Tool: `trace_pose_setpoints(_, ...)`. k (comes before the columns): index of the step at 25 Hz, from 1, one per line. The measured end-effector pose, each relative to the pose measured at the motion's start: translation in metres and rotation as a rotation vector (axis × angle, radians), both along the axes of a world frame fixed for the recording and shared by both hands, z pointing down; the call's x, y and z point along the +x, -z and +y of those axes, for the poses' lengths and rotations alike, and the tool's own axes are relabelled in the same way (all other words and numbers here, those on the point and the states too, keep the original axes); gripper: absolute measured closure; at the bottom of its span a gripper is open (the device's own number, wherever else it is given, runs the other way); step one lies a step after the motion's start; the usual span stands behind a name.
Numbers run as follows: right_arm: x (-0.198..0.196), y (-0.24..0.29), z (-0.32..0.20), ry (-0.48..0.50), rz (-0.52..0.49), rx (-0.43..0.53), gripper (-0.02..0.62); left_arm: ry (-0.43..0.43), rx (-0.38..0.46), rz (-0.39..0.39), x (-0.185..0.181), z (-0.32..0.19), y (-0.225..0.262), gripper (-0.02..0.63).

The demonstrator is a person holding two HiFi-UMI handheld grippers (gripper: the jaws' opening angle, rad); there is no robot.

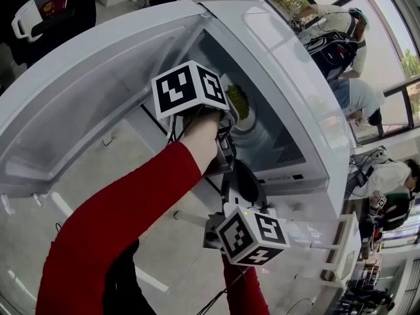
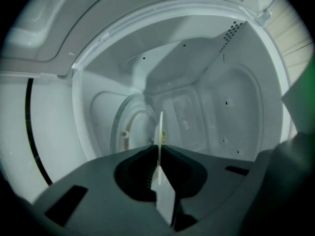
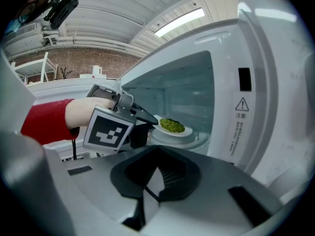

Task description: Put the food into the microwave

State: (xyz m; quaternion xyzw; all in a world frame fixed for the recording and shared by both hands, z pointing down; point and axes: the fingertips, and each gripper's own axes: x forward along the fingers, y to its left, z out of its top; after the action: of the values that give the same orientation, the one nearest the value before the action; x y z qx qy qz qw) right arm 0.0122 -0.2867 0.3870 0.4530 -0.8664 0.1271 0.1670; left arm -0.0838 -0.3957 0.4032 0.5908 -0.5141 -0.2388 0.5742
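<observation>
The white microwave [image 1: 308, 110] stands open, its door [image 1: 79, 110] swung out to the left. My left gripper [image 1: 228, 118] reaches into the cavity, shut on the rim of a white plate [image 3: 183, 130] that carries green food [image 3: 172, 125]. The plate sits low over the glass turntable [image 3: 194, 139]; I cannot tell if it rests on it. In the left gripper view the plate [image 2: 160, 132] shows edge-on between the jaws of the left gripper [image 2: 158, 154]. My right gripper [image 3: 157, 154] waits outside the opening, shut and empty, below the left one [image 3: 147, 119]. In the head view the right gripper [image 1: 241, 184] points at the microwave's front.
The microwave's front frame with a warning label [image 3: 241, 114] stands to the right of the opening. The cavity's back wall [image 2: 206, 112] lies close ahead of the plate. Several people with backpacks [image 1: 335, 44] are at the right, beyond the microwave.
</observation>
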Motion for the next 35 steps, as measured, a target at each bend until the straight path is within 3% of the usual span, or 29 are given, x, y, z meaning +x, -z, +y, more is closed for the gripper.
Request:
trace_pose_setpoints(10,-0.006,0.001,-0.001,0.005,0.013,0.004,0.581,-0.046,-0.005,-0.131,-0.007,-0.003,-0.001,0.577)
trace_pose_setpoints(20,-0.008,0.004,-0.003,0.017,0.023,0.012,0.581,-0.138,-0.031,-0.428,-0.010,-0.002,-0.008,0.532)
trace_pose_setpoints(24,-0.009,0.002,-0.001,0.021,0.024,0.008,0.581,-0.133,-0.002,-0.550,-0.015,-0.009,-0.002,0.514)
trace_pose_setpoints(35,-0.009,0.002,-0.005,0.030,0.034,0.004,0.581,-0.204,-0.011,-0.629,-0.006,-0.010,-0.008,0.502)
